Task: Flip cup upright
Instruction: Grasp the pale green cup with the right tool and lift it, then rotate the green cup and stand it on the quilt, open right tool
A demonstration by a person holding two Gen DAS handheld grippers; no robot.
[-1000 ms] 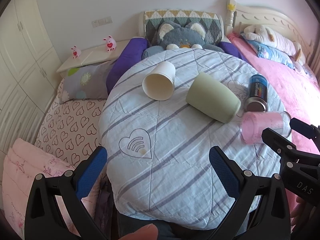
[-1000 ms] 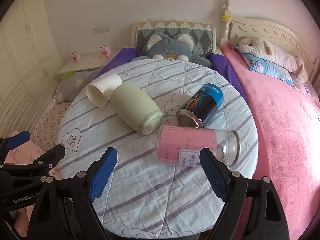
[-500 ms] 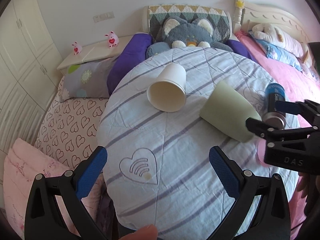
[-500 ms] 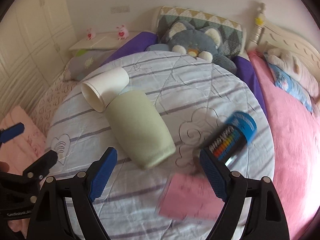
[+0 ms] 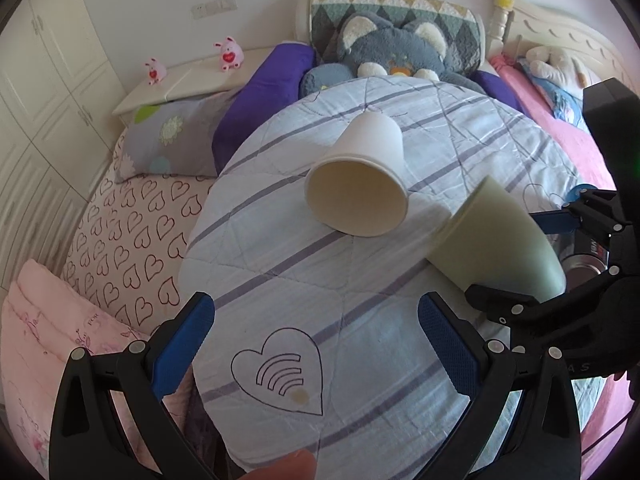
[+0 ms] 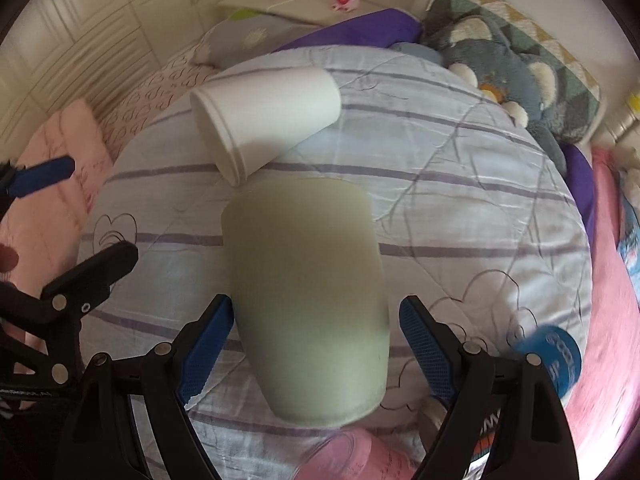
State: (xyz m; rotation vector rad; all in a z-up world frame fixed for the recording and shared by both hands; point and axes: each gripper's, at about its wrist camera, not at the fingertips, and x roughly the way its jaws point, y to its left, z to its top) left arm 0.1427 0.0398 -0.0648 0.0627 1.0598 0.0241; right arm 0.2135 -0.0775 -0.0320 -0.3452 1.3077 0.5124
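Note:
A pale green cup [image 6: 308,300] lies on its side on the striped round cushion [image 6: 460,200], base toward me. My right gripper [image 6: 316,336] is open with its blue pads on either side of the cup's base; contact is unclear. It also shows in the left wrist view, green cup [image 5: 496,240] with the right gripper [image 5: 532,264] around it. A white paper cup [image 5: 362,188] lies on its side just beyond, mouth toward the left camera. My left gripper [image 5: 316,336] is open and empty over the cushion's near part.
A blue spray can [image 6: 554,356] and a pink tumbler [image 6: 352,456] lie on the cushion at my right gripper's near right. A grey plush cat [image 5: 392,52] and pillows sit behind. A pink blanket [image 5: 560,120] is at right, a heart-print sheet [image 5: 132,240] at left.
My right gripper has swung left from the pink tumbler and closed in on the green cup, now straddling its base. The left gripper has drifted slightly forward, staying open.

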